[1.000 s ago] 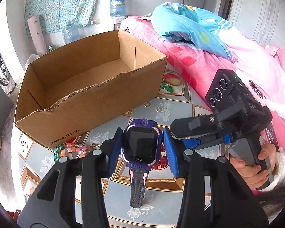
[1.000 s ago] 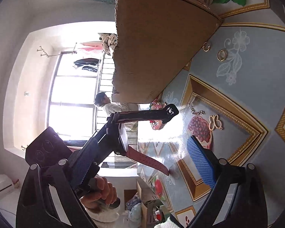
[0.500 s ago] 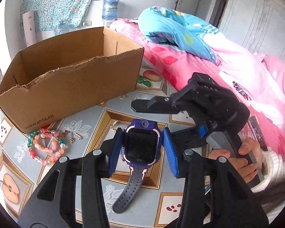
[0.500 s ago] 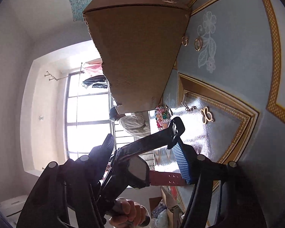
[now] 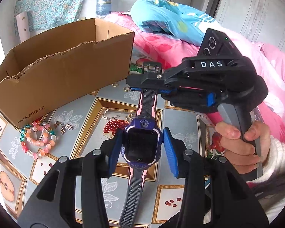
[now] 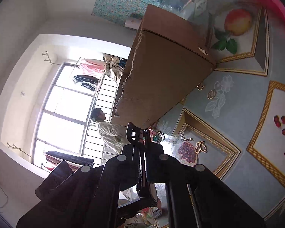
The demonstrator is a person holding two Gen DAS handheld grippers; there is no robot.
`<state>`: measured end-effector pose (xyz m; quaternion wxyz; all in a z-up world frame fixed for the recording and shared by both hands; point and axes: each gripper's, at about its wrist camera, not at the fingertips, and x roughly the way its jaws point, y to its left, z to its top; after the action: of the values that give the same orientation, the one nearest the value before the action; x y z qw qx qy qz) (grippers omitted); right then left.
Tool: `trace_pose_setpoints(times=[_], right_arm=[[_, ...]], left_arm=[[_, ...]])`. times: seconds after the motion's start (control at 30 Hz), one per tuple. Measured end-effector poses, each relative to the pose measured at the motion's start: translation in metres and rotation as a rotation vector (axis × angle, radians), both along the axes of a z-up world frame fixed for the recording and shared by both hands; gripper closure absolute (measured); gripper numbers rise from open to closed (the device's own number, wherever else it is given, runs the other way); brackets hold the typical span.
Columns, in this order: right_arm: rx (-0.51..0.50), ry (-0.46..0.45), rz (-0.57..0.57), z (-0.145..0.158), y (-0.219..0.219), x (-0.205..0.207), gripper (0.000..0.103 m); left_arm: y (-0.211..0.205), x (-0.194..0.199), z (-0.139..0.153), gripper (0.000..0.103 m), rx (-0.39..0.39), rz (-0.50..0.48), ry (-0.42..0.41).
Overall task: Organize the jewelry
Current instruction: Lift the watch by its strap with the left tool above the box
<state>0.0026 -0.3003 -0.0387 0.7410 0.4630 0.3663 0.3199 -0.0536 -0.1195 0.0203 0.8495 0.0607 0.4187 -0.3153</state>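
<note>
Pinching watch [image 5: 141, 146] strap, right tongs [image 5: 149, 85]

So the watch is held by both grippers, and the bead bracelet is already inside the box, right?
Not quite. The watch is held by both hand-held grippers, left and right, but the bracelet isn't in the box. The left wrist view shows it on the table, in front of the box.

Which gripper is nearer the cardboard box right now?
Right. The right gripper, pinching the watch strap, sits just off the cardboard box's corner; the left gripper holds the watch farther back.
</note>
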Motion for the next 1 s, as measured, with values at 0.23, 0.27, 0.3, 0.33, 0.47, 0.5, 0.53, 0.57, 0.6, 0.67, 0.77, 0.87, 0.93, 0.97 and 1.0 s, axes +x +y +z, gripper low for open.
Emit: trace_pose_setpoints(times=[0.23, 0.27, 0.3, 0.33, 0.47, 0.5, 0.53, 0.57, 0.6, 0.67, 0.77, 0.87, 0.93, 0.97, 1.0], right_arm=[[-0.096, -0.101, -0.046, 0.027, -0.007, -0.006, 0.098], [-0.101, -0.113, -0.048, 0.031, -0.007, -0.007, 0.098], [-0.106, -0.127, -0.044, 0.034, -0.007, -0.007, 0.098], [-0.115, -0.143, -0.041, 0.038, -0.005, -0.009, 0.098], [-0.122, -0.19, -0.019, 0.051, 0.0, -0.022, 0.098], [-0.121, -0.203, -0.011, 0.055, 0.002, -0.025, 0.098], [-0.123, -0.217, -0.004, 0.06, 0.004, -0.029, 0.098], [-0.122, -0.235, 0.003, 0.064, 0.006, -0.03, 0.098], [-0.129, -0.256, 0.009, 0.069, 0.001, -0.038, 0.098], [-0.155, -0.3, -0.003, 0.079, 0.001, -0.046, 0.098], [-0.175, -0.326, -0.024, 0.086, 0.0, -0.054, 0.098], [-0.164, -0.312, -0.036, 0.089, -0.004, -0.057, 0.098], [-0.164, -0.3, -0.055, 0.091, -0.008, -0.058, 0.098], [-0.164, -0.29, -0.061, 0.093, -0.01, -0.057, 0.098], [-0.161, -0.278, -0.067, 0.094, -0.011, -0.057, 0.098]], left_arm=[[-0.013, -0.009, -0.015, 0.047, 0.076, -0.035, 0.015], [-0.016, -0.011, -0.019, 0.045, 0.1, -0.04, 0.004], [-0.018, -0.012, -0.023, 0.045, 0.117, -0.044, -0.006], [-0.02, -0.013, -0.026, 0.045, 0.123, -0.047, -0.012], [-0.025, -0.014, -0.034, 0.045, 0.123, -0.039, -0.054], [-0.025, -0.014, -0.035, 0.046, 0.12, -0.036, -0.065], [-0.025, -0.014, -0.037, 0.048, 0.115, -0.033, -0.07], [-0.024, -0.013, -0.039, 0.058, 0.111, -0.029, -0.067], [-0.023, -0.013, -0.042, 0.067, 0.106, -0.025, -0.057], [-0.016, -0.015, -0.045, 0.085, 0.092, -0.014, -0.044], [-0.005, -0.016, -0.039, 0.084, 0.064, -0.004, -0.057], [0.003, -0.019, -0.031, 0.085, 0.049, -0.014, -0.067], [0.006, -0.023, -0.026, 0.085, 0.055, -0.029, -0.075], [0.007, -0.023, -0.023, 0.085, 0.052, -0.037, -0.071], [0.009, -0.022, -0.02, 0.085, 0.041, -0.05, -0.061]])
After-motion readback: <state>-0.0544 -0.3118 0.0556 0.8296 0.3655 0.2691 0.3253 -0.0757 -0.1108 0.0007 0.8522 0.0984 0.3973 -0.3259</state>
